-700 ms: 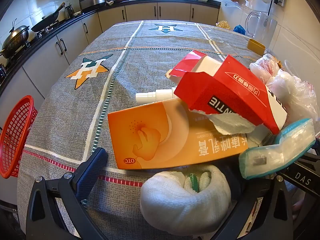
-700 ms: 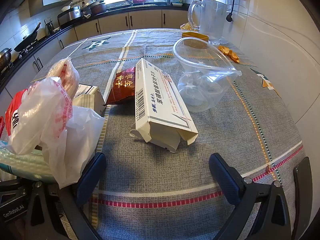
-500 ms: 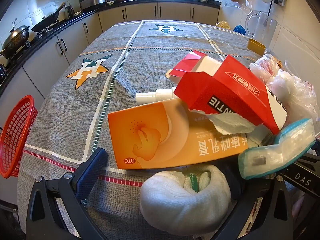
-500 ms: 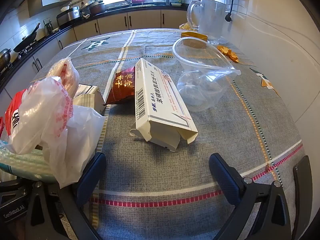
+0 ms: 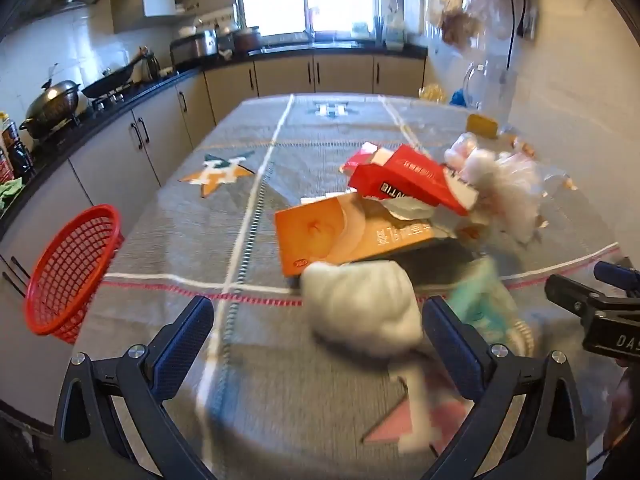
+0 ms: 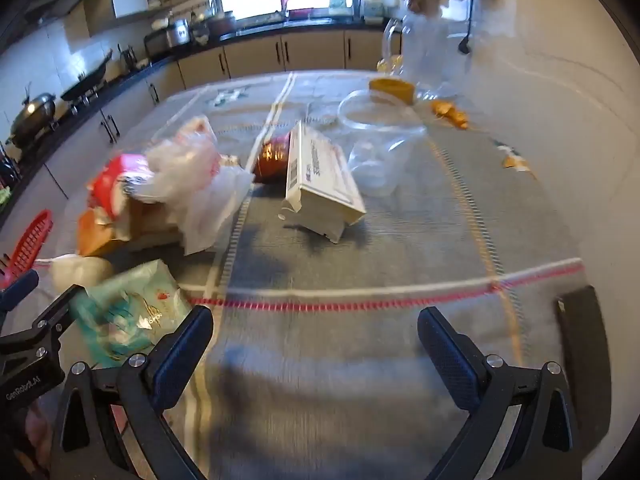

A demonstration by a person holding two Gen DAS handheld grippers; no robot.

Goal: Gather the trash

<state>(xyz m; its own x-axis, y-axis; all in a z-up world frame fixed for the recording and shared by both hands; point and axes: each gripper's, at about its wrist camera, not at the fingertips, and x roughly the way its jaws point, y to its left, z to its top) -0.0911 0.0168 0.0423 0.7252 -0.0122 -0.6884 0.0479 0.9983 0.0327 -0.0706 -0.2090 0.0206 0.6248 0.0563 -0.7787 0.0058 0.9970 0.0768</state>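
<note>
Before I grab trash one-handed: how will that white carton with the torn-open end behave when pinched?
The white carton probably weighs little: its open end looks empty. Its thin, already bent flaps suggest it will crush. It lies tilted against the brown packet, so a push may tip it flat.

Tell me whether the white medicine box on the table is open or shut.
Open. In the right wrist view the white medicine box has its near end flaps splayed out, hollow showing.

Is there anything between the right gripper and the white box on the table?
Nothing visible. The right gripper is open and empty, and only bare cloth lies between its fingers and the white box. The plastic bag and the clear cup flank the box, off that path.
</note>
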